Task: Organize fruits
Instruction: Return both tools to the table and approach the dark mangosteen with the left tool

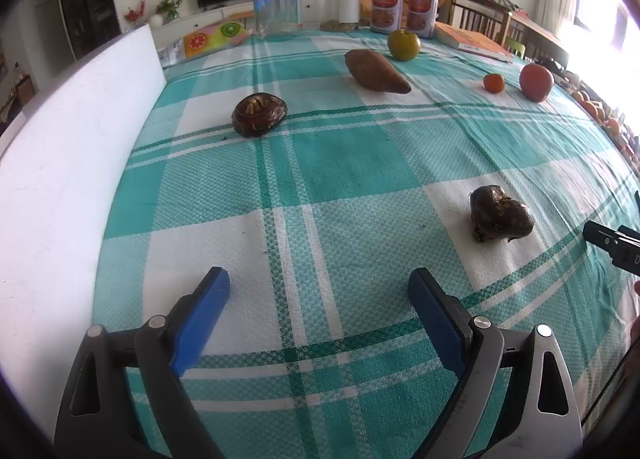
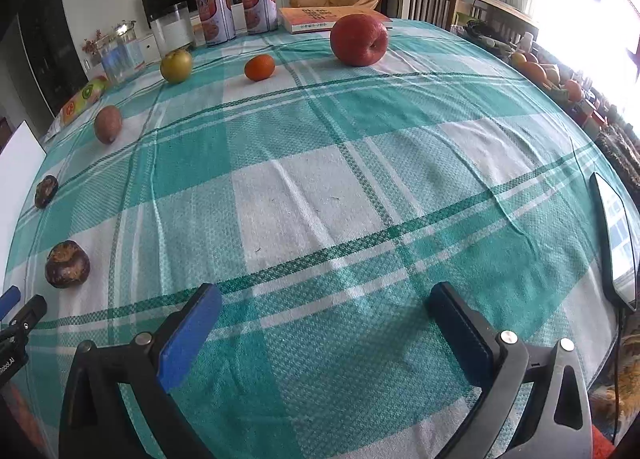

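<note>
On the teal checked tablecloth (image 1: 352,163) lie a red apple (image 2: 359,39), a small orange (image 2: 259,67), a green apple (image 2: 176,65), a sweet potato (image 1: 376,71) and two dark brown water chestnuts (image 1: 259,115) (image 1: 500,215). My left gripper (image 1: 318,285) is open and empty above the cloth, with the nearer chestnut to its right. My right gripper (image 2: 326,301) is open and empty, far from the red apple and orange; the nearer chestnut (image 2: 67,263) lies to its left. In the left wrist view the red apple (image 1: 536,81), orange (image 1: 493,82) and green apple (image 1: 403,44) lie far off.
A white board (image 1: 68,163) stands along the table's left edge. Two clear jars (image 1: 276,5) (image 1: 340,5), two printed cans (image 1: 404,9), a book (image 2: 320,18) and a fruit-print pack (image 1: 214,37) stand at the far edge. A phone (image 2: 618,239) lies at the right edge. Chairs stand beyond.
</note>
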Motion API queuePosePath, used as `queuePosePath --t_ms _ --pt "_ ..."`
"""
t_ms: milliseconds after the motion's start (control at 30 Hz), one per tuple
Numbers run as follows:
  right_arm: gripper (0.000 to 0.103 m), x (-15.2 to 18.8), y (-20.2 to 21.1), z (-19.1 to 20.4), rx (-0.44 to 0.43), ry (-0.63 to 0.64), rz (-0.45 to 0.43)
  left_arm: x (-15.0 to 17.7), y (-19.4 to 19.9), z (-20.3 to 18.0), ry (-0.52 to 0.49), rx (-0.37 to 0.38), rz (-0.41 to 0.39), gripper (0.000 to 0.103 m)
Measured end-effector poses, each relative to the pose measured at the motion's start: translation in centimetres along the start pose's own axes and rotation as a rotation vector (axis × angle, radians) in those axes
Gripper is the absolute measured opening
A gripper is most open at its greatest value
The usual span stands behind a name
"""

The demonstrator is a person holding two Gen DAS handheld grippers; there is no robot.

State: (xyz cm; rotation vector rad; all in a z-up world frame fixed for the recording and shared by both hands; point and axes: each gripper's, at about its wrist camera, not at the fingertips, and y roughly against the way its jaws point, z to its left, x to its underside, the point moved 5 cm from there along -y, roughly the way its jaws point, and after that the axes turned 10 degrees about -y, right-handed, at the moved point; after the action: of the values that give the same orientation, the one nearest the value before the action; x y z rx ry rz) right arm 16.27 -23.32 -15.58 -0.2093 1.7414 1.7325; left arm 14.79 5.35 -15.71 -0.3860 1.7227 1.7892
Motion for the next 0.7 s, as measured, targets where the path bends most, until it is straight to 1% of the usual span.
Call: queuePosePath --t_ms 567,600,633,700 --pt "0.103 0.0 0.0 0.2 0.011 0.008 0.000 0.0 0.0 0.0 0.002 0.005 -0.002 0.092" --pt "0.103 0.0 0.0 0.2 0.011 0.008 0.000 0.0 0.1 -0.1 0.000 0.019 -0.006 0.092" --pt "0.103 0.0 0.0 0.2 0.012 0.008 0.000 0.0 0.3 -0.3 -0.008 0.056 -0.020 0.092" --pt "0.103 0.0 0.0 0.2 0.011 0.008 0.000 -0.1 1.1 -1.1 -0.014 0.166 -0.065 0.092"
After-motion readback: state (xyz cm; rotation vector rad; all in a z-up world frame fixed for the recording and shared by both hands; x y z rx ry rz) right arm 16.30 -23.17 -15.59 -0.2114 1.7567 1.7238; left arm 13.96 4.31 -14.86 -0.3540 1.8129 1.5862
